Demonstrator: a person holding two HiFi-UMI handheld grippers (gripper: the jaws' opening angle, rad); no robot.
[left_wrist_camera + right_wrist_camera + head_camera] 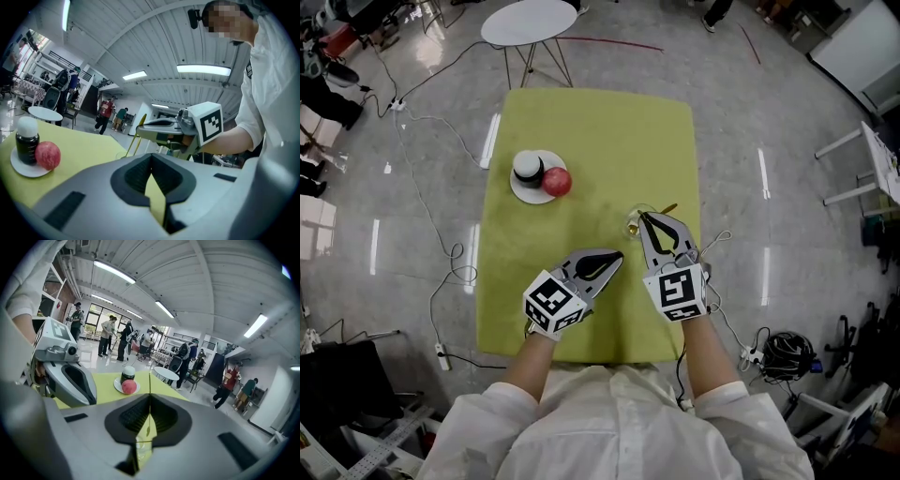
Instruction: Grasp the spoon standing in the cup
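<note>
Yellow-green cloth [581,131] covers the table in the head view, where the thin golden metal spoon [667,207] leans in the small clear glass cup [633,226] near the right edge; the right gripper [644,217] has its tips just over the cup, and the left gripper [619,254] is held aside, probably to leave room. In the left gripper view its own jaws are together on nothing. In the right gripper view the jaws are pressed onto the spoon's handle above the cup, seemingly high, to keep clear of the glass.
</note>
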